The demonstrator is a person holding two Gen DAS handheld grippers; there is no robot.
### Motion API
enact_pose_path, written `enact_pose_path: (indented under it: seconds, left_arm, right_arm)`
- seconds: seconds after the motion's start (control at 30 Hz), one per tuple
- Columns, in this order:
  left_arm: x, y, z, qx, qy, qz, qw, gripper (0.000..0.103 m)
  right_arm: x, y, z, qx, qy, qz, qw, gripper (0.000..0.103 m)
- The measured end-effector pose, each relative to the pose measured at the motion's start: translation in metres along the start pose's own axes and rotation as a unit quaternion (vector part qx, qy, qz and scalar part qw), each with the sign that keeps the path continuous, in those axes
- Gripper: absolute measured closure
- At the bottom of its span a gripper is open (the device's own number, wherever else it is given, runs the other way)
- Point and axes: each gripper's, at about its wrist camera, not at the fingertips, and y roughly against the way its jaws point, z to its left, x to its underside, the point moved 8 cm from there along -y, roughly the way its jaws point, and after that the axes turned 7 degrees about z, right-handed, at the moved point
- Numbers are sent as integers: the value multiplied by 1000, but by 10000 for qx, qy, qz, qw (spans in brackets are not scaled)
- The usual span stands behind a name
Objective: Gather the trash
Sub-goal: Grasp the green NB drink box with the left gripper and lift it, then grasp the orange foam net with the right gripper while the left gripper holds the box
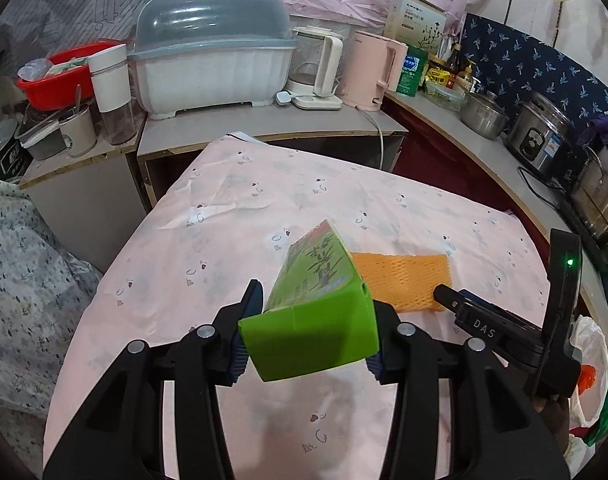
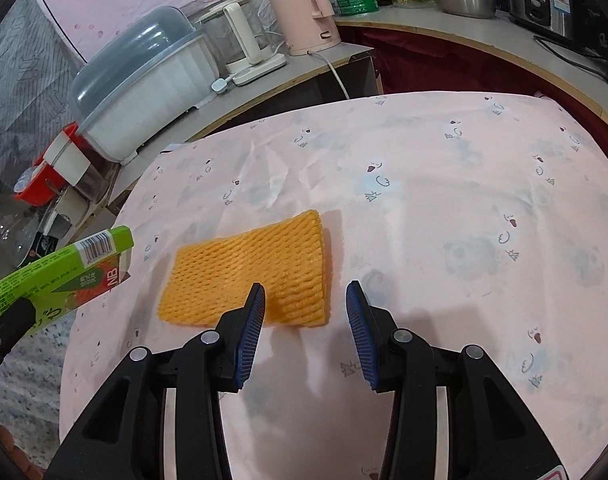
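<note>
My left gripper (image 1: 309,312) is shut on a green drink carton (image 1: 317,300), held tilted above the pink-clothed table (image 1: 232,216). The same carton (image 2: 60,272) shows at the left edge of the right wrist view. An orange foam net (image 2: 252,272) lies flat on the cloth; in the left wrist view the net (image 1: 403,280) is just behind the carton. My right gripper (image 2: 305,312) stands open just above the net's near end, its left fingertip (image 2: 256,300) over the net and nothing between the pads. The right gripper's body (image 1: 503,328) reaches in at the right of the left wrist view.
A counter behind the table carries a lidded dish rack (image 1: 212,68), a glass kettle (image 1: 315,68) and a pink kettle (image 1: 373,70). Steel pots and a rice cooker (image 1: 543,136) line the right-hand counter. A white plastic bag (image 1: 591,380) hangs at the table's right edge.
</note>
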Motion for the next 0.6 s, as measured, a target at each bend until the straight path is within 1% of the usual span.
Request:
enact_pose_path:
  seconds: [0.1,0.17,0.2,0.23,0.3,0.43,0.5,0.6]
  left_arm:
    - [-2,-6,-2,9,-1,33,10000,60]
    - [-3,-10,-3,28,3,63,10000,60]
    - [-3,-12,-3,38,0,80,10000,60]
    - [-3,-14,-4,41,-3,95,9999,60]
    - [-1,-16,-5,55,-3,120,9999,60]
    - [2,-14,-10,81,-19,148,9999,60]
    - [3,-10,-13,103,-30,138,9998,60]
    - [6,-2,-21,157,-70,112,9998,60]
  right_arm:
    - [-2,-10,0,-17,-6,60,10000,62]
    - [-3,-11,2,11,53,24,10000,63]
    - [-4,-12,3,32,90,24,10000,65]
    - [-3,-13,4,18,128,44,9999,75]
    - [-2,-13,6,69,188,31,9998,77]
    - [3,-3,3,136,224,-42,9996,96]
    - [6,5,-1,110,177,-69,9998,97]
    - [10,22,-8,202,172,-202,9994,98]
